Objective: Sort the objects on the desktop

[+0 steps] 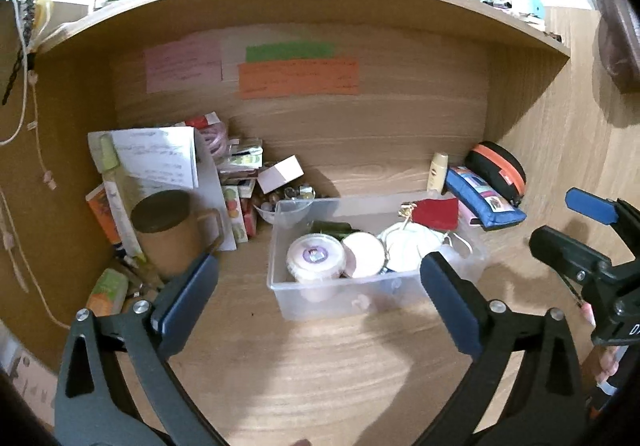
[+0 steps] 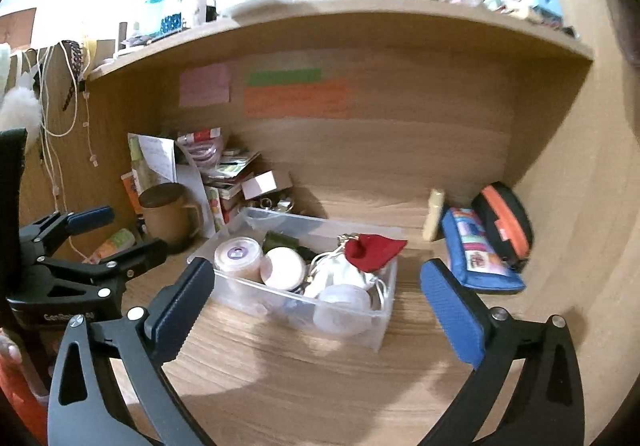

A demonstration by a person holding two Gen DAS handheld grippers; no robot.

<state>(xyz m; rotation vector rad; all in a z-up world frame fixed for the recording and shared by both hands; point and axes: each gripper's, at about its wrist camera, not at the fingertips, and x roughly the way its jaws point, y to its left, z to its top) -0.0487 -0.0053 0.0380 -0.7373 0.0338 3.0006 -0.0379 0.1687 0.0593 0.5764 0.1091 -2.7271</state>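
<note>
I've got both grippers hanging over the bare front of the table [image 1: 320, 386], neither holding anything. Starting at the far left: a brown lidded mug [image 1: 168, 230] at about ten o'clock from my left gripper [image 1: 320, 294], backed by a leaning stack of papers and small boxes [image 1: 240, 182]. My left gripper has its jaws spread wide, nothing between the pads, and the clear plastic bin [image 1: 280, 286] sits dead ahead at twelve o'clock, just beyond the fingertips.

The bin's long axis runs left to right across my left view; in the right view it slants from ten o'clock to four o'clock. Inside, left to right: a pink tub with a purple label [image 1: 316, 258], a round pale lid [image 1: 364, 254], something dark green [image 1: 330, 228] behind them, white round pieces [image 1: 404, 246] I can't identify for sure, and a red pouch [image 1: 438, 212] draped over the far right rim.

My right gripper [image 2: 318, 302] is also wide open and empty. From it, the bin lies at twelve o'clock and the blue pencil case [image 2: 478, 260] at one o'clock, its long axis running away from me, touching a black-and-orange zip case [image 2: 506, 224]. A small cream bottle [image 2: 434, 220] stands just left of them.

My read: those three loose things remain outside the bin, and the right gripper is clearly nearer them.
</note>
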